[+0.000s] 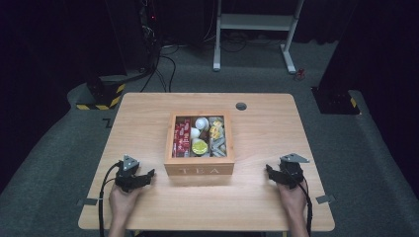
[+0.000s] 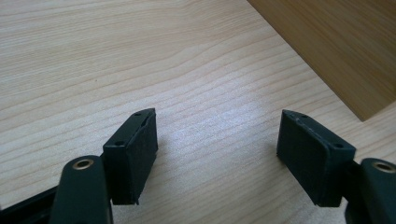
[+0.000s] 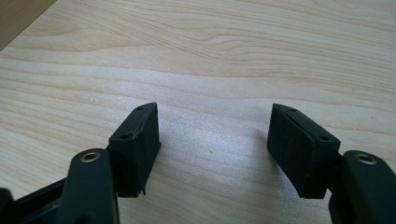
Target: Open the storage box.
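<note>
Wooden tea box (image 1: 199, 169), lettered TEA, lid absent, is set mid-table (image 1: 262, 207); sachets and small pots are seen inside. Left gripper (image 1: 146, 176) and right gripper (image 1: 270, 171) are held either side, jaws spread wide, nothing between them.

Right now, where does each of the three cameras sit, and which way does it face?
High view: fixed above the person's side, looking forward and down on the table and tea box; forearms, left gripper and right gripper show.
Left gripper view: rides the left gripper, looking along its open jaws at bare tabletop and the box's side.
Right gripper view: rides the right gripper, jaws open over tabletop.
Shared: the high and left gripper views both show the tea box.
</note>
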`<state>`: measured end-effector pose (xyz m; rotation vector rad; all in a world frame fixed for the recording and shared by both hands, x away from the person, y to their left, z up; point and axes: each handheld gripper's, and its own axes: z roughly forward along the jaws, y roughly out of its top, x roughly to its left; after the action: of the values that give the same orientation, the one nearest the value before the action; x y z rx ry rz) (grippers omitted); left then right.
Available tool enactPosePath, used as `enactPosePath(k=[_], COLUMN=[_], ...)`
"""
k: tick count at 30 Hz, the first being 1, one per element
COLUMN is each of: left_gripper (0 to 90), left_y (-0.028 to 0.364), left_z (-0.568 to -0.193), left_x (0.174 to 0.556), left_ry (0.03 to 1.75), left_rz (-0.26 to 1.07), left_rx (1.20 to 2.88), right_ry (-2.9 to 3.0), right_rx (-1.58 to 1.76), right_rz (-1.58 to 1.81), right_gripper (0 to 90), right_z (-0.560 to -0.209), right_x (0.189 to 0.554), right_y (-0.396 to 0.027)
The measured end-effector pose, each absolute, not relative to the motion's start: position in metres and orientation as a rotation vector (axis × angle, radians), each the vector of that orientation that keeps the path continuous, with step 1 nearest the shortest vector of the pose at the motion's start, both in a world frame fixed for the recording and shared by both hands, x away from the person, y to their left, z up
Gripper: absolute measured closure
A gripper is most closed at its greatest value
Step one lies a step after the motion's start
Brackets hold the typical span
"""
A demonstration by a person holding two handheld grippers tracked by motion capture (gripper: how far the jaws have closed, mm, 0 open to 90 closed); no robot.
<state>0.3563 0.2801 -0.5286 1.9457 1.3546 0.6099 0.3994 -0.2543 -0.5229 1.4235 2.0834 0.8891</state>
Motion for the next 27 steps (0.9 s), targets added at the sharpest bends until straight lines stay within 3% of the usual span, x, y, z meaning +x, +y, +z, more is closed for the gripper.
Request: enactPosePath(k=[27], left_gripper=[32.0], left_y=[0.2808], left_z=[-0.5283], left_x=[0.3555], left_ry=[1.36], left_rz=[0.601], left_rx=[1.928], right_ry=[2.079], right_rx=[1.429], right_rz=[0.884], right_gripper=[32.7], right_z=[-0.5229], right_x=[0.3993], right_y=[-0.2535])
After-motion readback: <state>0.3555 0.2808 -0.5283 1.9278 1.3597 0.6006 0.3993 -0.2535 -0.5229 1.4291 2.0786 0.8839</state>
